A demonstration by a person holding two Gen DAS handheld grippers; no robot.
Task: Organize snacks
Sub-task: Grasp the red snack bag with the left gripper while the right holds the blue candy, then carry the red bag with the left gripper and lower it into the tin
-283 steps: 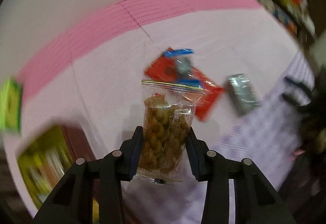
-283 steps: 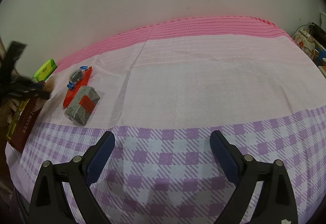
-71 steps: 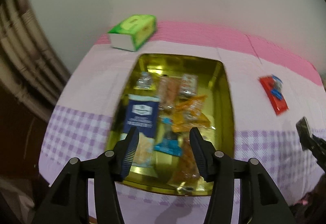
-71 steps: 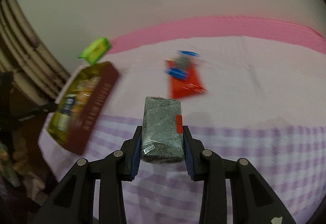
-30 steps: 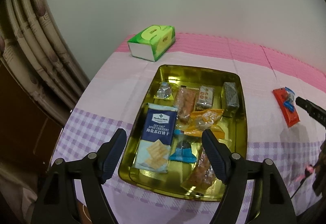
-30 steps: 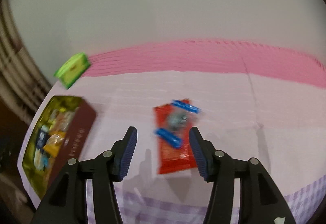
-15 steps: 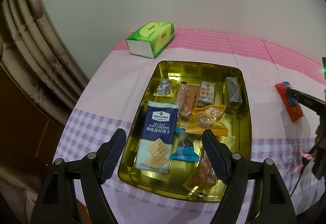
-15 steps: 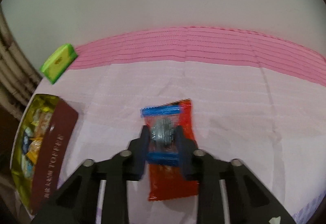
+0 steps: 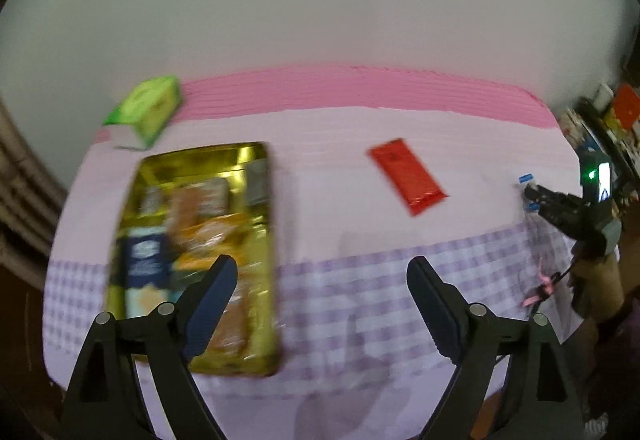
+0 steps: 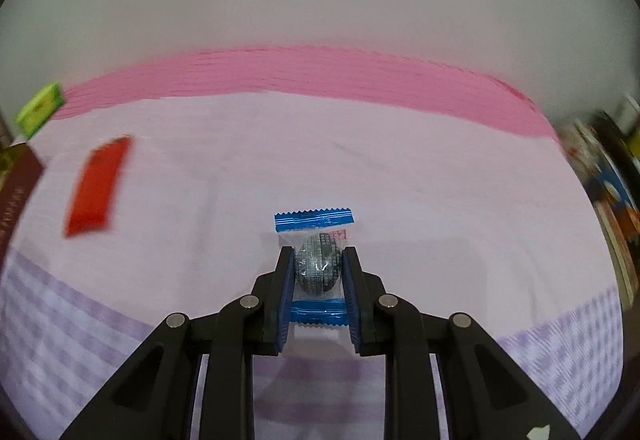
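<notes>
My right gripper point(image 10: 318, 272) is shut on a small clear packet with blue ends point(image 10: 316, 260) that holds a dark round snack, above the pink cloth. It shows far right in the left wrist view point(image 9: 530, 195). A red snack packet point(image 9: 406, 175) lies flat on the cloth, also at the left of the right wrist view point(image 10: 98, 185). The gold tray point(image 9: 256, 324) with several snacks sits at the left. My left gripper point(image 9: 322, 304) is open and empty above the checked part of the cloth, right of the tray.
A green tissue box point(image 9: 146, 109) stands behind the tray near the pink stripe, also in the right wrist view point(image 10: 40, 111). The tray's dark red side point(image 10: 16, 191) shows at the left edge. Cluttered shelves point(image 9: 612, 127) are at the far right.
My right gripper has closed on the blue-ended packet, lifted it off the red packet and carried it right. My left gripper has swung right, away from over the tray.
</notes>
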